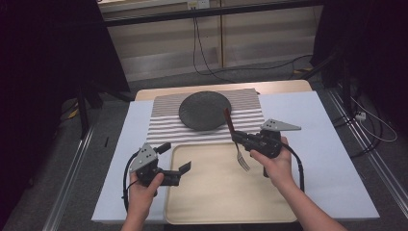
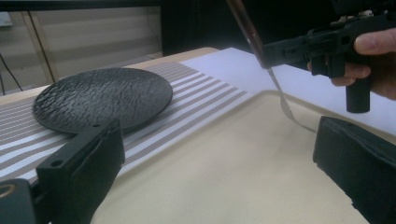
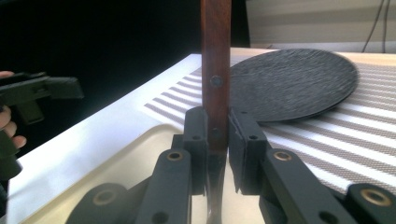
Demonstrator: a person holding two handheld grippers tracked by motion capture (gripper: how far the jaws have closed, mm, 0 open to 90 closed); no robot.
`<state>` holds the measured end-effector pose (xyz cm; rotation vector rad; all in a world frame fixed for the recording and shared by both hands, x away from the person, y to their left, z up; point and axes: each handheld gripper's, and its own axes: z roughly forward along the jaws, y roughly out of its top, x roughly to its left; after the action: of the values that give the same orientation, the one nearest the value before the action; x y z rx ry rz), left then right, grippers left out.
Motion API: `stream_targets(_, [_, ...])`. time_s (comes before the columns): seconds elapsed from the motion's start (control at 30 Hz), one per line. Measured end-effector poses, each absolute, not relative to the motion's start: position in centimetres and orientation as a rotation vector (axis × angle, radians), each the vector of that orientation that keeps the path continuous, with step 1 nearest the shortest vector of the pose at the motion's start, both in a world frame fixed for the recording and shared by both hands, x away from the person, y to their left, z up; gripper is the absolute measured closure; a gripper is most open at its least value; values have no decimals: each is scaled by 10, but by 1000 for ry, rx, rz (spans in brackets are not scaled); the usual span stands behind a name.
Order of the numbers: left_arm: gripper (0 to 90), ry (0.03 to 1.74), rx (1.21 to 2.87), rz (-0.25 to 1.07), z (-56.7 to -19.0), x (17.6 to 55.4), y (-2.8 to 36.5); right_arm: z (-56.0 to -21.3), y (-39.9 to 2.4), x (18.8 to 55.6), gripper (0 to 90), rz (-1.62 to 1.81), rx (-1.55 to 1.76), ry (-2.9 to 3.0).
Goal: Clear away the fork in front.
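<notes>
My right gripper (image 1: 239, 139) is shut on a fork (image 1: 235, 139) with a brown wooden handle, gripping it where the handle meets the metal. The handle points up and away toward the plate, and the tines (image 1: 243, 162) hang down over the beige tray (image 1: 211, 202). In the right gripper view both pads press on the handle (image 3: 215, 70). My left gripper (image 1: 174, 157) hovers over the tray's left rim, open, with nothing between its jaws. In the left gripper view the fork (image 2: 279, 91) and right gripper (image 2: 299, 49) are at upper right. A round black textured plate (image 1: 204, 110) lies beyond the tray.
The plate sits on a grey-and-white striped placemat (image 1: 168, 126), which lies on a white sheet (image 1: 327, 159) over the table. Cables trail on the floor behind and to the right. Dark stands flank the table.
</notes>
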<state>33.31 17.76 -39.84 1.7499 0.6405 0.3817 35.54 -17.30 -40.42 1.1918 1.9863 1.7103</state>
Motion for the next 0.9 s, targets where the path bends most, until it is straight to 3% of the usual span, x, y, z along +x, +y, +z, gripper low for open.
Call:
stream_targets(0.47, [39, 672, 1718, 351, -380, 350, 139, -409, -153, 347, 787, 1739, 1149, 2029])
stream_targets(0.9, [246, 747, 1669, 243, -380, 365, 102, -409, -144, 342, 787, 1758, 1110, 2051])
